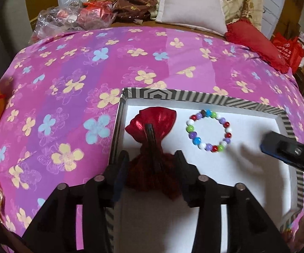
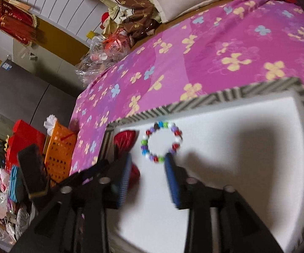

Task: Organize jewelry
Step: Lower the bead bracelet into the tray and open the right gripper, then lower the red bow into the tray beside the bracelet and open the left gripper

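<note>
The bed (image 1: 130,63), spread with a pink and purple cover printed with cream and blue flowers, carries a shallow rectangular box with a white floor and black-and-white striped rim (image 1: 215,100), and both pieces of jewelry visible here already lie inside it. A shiny red fabric bow hair clip with a dark clasp bar (image 1: 152,124) sits at the box's left side, and a round bracelet of mixed red, white, green, purple and blue plastic beads (image 1: 208,131) rests flat just beside it, apart from it. The left hand-held gripper (image 1: 152,160) hangs over the bow with its jaws spread to either side of it, the pads not pressing on it. The right hand-held gripper (image 2: 147,166) has its jaws apart too, with nothing between them; the bracelet lies just beyond its tips. No further jewelry shows on the cover, so the sorting looks close to finished, though the frames hide the box's near end.
</note>
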`<state>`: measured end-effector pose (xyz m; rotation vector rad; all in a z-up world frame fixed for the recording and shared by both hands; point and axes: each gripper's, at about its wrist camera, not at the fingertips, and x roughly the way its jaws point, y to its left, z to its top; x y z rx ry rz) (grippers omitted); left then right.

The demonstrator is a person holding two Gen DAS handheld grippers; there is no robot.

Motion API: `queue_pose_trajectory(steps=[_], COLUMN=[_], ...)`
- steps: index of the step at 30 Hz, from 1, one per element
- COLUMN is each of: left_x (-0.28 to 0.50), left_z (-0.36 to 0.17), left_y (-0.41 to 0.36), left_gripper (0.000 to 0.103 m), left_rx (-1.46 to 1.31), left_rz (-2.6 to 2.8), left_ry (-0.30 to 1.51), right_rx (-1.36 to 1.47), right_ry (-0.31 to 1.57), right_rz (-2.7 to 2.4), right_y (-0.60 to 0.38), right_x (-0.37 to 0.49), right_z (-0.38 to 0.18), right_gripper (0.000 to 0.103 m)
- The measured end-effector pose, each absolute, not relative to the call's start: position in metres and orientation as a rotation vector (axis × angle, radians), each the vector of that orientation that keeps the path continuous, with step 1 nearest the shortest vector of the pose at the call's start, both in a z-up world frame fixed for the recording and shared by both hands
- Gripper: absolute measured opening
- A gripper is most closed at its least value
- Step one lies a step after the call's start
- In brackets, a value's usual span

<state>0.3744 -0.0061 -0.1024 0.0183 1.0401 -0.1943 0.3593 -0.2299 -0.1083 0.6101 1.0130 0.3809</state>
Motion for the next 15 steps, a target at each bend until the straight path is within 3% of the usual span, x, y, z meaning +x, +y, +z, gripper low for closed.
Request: queue_pose_trajectory(steps=[7,15], left_x=[0.351,0.301], left_z=[-0.083,-0.047], left_y=[0.008,0.019], left_gripper=[0.046,0.046], left_rx=[-0.008,0.033], left_rz=[-0.174,-0.087], left_ry=[0.967,0.840], right_rx=[0.435,0.292], right_ry=[0.994,0.976], right_rz=[0.343,0.309], right_y=[-0.244,-0.255], right_x=[0.302,0.231], right_z=[-0.082,-0.068], right_gripper=[0.061,0.062])
